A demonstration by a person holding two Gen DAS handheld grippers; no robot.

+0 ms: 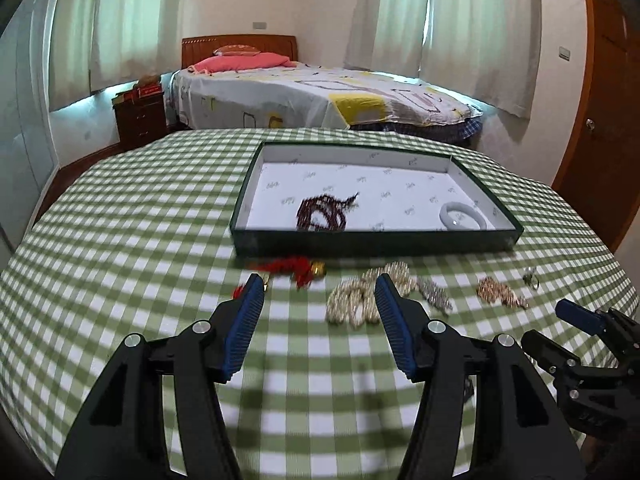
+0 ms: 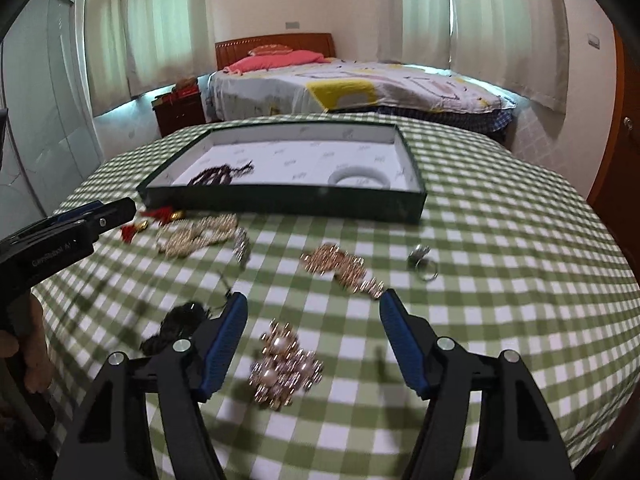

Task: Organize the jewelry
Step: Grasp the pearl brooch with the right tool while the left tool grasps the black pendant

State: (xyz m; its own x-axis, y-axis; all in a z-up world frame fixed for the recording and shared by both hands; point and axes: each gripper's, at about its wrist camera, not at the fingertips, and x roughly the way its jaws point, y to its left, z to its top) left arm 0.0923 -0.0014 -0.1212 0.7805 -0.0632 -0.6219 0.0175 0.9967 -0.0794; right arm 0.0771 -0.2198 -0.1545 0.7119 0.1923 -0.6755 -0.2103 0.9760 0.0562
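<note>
A dark green box with a white lining holds a dark red bead string and a white bangle. In front of it on the checked cloth lie a red tassel piece, a pearl bracelet, a silver piece, a gold chain and a ring. My left gripper is open, above the cloth near the tassel and pearls. My right gripper is open around a pearl-and-gold brooch. A black hair tie lies to its left.
The table has a green checked cloth and drops off at its round edge. A bed, a nightstand and a wooden door stand beyond. The left gripper shows in the right wrist view.
</note>
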